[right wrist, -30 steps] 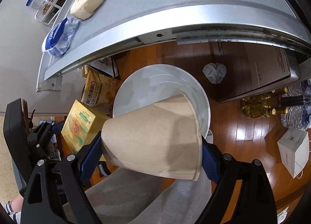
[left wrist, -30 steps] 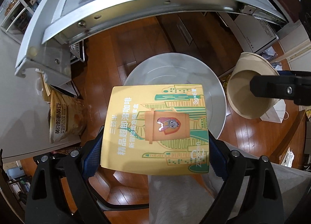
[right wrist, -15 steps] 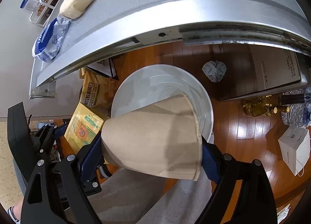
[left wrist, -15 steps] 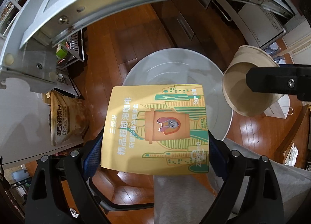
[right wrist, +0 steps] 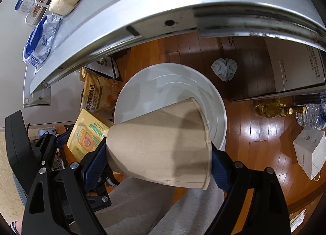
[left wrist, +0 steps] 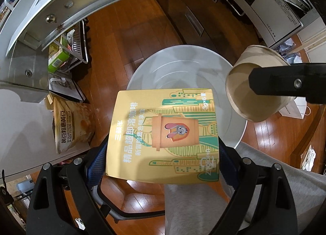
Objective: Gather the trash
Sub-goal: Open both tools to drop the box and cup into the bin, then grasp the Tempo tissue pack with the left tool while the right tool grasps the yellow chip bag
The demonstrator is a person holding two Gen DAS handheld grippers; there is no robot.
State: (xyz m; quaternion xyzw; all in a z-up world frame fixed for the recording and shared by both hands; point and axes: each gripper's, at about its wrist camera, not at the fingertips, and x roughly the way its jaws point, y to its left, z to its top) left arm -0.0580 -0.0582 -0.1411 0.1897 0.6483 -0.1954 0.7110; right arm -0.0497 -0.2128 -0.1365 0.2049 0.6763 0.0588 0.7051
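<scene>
Above the white bin (left wrist: 183, 67), our left gripper (left wrist: 163, 153), jaws opening, lets the yellow box (left wrist: 163, 141) go; our right gripper (right wrist: 159, 153) clamps the paper cup (right wrist: 159, 145). The box hangs over the rim, so it may glance off onto the floor.

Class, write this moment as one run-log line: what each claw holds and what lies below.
left claw: opening, yellow coffee box between pads | right claw: shut on paper cup | below: white bin | step: drop pending

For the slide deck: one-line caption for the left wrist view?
Left tool opening around a yellow coffee box over the white bin; paper cup alongside.
</scene>
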